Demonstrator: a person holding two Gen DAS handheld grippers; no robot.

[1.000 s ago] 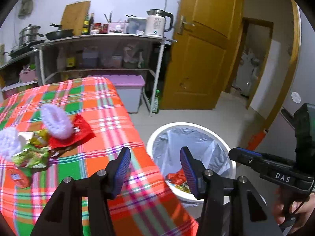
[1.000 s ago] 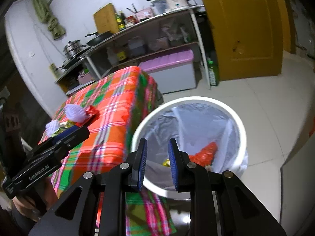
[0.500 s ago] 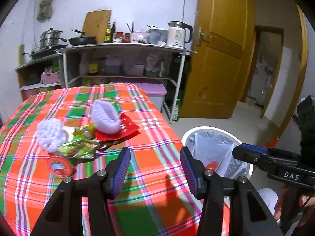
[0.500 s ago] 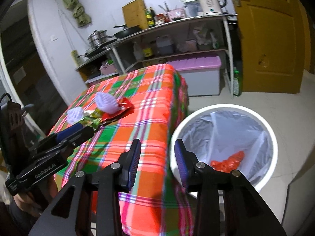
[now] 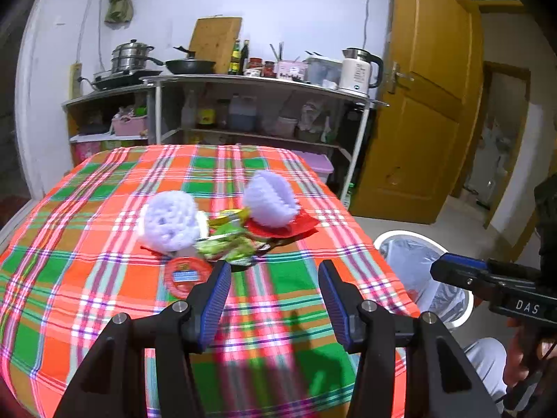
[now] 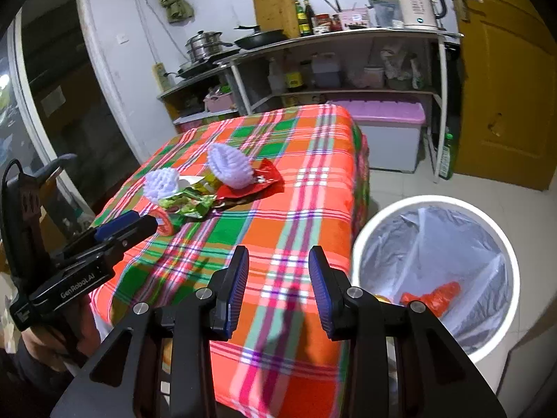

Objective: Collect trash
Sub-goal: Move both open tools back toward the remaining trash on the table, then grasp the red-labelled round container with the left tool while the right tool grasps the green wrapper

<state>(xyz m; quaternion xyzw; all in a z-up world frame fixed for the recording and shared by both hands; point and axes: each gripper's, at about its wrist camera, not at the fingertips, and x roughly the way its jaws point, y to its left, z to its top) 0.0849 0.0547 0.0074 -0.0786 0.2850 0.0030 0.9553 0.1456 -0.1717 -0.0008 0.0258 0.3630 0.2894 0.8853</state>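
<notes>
Trash pile mid-surface [image 5: 87,244]: two white foam nets [image 5: 170,221], crumpled green wrapper [image 5: 226,247], red wrapper [image 5: 296,228], round red lid [image 5: 184,275]. Left hand-held gripper [image 5: 275,291] spread wide, empty, above the plaid cloth near the pile. Right hand-held gripper [image 6: 278,287] parted, empty. White lined bin [image 6: 435,205] beside the surface holds a red wrapper.

You see the red wrapper [image 5: 278,231] only in part, lying under a foam fruit net [image 5: 269,203]. The print on the round red lid [image 5: 186,276] is too blurred to read. The trash bin [image 5: 386,238] sits half hidden behind the tablecloth [image 5: 104,278].
</notes>
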